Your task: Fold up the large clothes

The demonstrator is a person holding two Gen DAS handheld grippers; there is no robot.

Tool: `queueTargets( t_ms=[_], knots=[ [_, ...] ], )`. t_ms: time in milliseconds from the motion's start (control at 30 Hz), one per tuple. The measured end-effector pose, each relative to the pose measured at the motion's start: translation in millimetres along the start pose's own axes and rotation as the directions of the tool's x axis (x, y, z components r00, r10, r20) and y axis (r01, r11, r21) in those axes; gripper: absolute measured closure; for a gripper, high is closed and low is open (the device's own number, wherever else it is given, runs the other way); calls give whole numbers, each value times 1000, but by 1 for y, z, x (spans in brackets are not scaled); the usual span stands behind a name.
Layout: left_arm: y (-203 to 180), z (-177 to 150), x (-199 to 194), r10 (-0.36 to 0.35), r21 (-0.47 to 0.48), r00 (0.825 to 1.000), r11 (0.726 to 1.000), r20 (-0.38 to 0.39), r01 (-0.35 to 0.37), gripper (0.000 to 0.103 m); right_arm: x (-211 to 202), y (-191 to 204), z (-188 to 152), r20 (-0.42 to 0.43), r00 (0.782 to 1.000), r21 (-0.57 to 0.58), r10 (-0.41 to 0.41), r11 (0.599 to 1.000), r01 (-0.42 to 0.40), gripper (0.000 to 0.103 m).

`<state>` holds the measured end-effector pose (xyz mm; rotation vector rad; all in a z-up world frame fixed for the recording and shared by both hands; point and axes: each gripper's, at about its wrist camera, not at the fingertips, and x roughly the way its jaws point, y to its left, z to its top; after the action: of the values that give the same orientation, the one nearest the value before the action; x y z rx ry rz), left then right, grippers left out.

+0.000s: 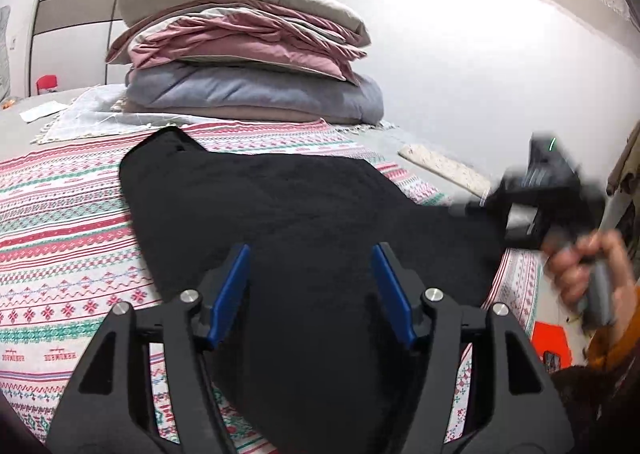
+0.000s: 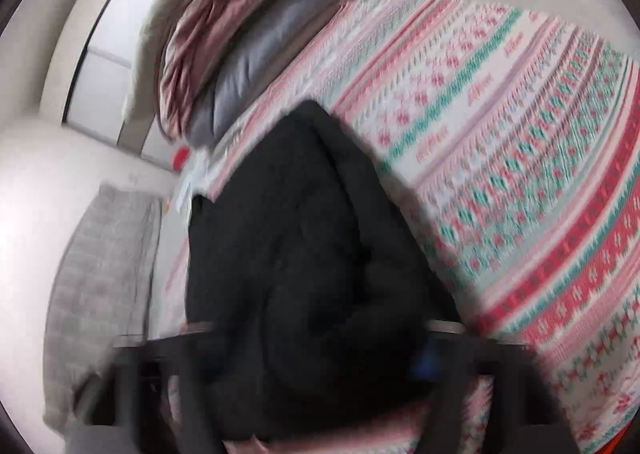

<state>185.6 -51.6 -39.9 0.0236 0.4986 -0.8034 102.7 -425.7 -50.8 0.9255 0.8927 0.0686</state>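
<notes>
1. Your left gripper (image 1: 310, 286) stands wide, blue pads clear above the black garment (image 1: 280, 205).
2. Your right gripper (image 1: 472, 207) blurs at the garment's right edge; its grip cannot be told.
3. The garment lies on the patterned bedspread (image 1: 60, 221), open room at left, stacked quilts (image 1: 248, 57) beyond.

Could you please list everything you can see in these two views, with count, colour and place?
Black garment: one, black, spread on the patterned bedspread.
Patterned bedspread: one, white with red and green bands, covering the bed.
Folded bedding stack: one pile, beige, pink and grey-blue, at the far end of the bed.
Wardrobe: one, white with a dark band, behind the bed at left.
Left gripper: one, black with blue pads, jaws apart over the garment.
Right gripper: one, black, blurred, at the garment's right edge; jaws unclear.
Hand: one, on the right gripper's handle.
</notes>
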Motion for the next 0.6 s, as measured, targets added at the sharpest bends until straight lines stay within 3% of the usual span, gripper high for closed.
queueTargets(
  t_ms=[100, 133, 200, 267, 333, 367, 400, 433, 500, 600],
  knots=[
    [-12, -6, 7, -16, 46, 1000, 999, -25, 17, 39, -38, 23, -2, 96, 984, -100, 150, 985, -141, 73],
    [-17, -8, 11, -16, 74, 998, 997, -53, 20, 39, -49, 24, -9, 131, 979, -147, 157, 979, -137, 73],
    [-24, -14, 22, -5, 124, 994, 992, -113, 19, 39, -44, 2, -23, 133, 991, -153, 27, 988, -7, 73],
    [-32, -20, 28, 33, 197, 991, 980, -128, -7, 39, -7, -39, -29, -39, 995, -69, -89, 994, 87, 68],
    [-37, -19, 24, 61, 213, 991, 976, -119, -34, 39, -8, -71, -30, -46, 998, 57, 37, 998, -34, 58],
    [-36, -16, 20, 61, 202, 992, 979, -113, -37, 39, -15, -73, -28, -47, 997, 82, 60, 995, -56, 54],
    [-35, -13, 14, 52, 183, 993, 983, -103, -32, 39, -26, -68, -26, -30, 999, 69, 24, 997, -22, 46],
    [-33, -11, 9, 39, 167, 995, 986, -92, -23, 39, -39, -56, -24, 26, 998, 19, -58, 998, 57, 45],
    [-32, -7, -2, 22, 152, 998, 988, -60, -12, 39, -59, -30, -24, 125, 984, -94, -126, 986, 138, 45],
    [-35, -14, 4, 13, 173, 996, 985, -91, 3, 39, -58, 15, -27, 228, 963, -249, -144, 948, 200, 42]
  ],
)
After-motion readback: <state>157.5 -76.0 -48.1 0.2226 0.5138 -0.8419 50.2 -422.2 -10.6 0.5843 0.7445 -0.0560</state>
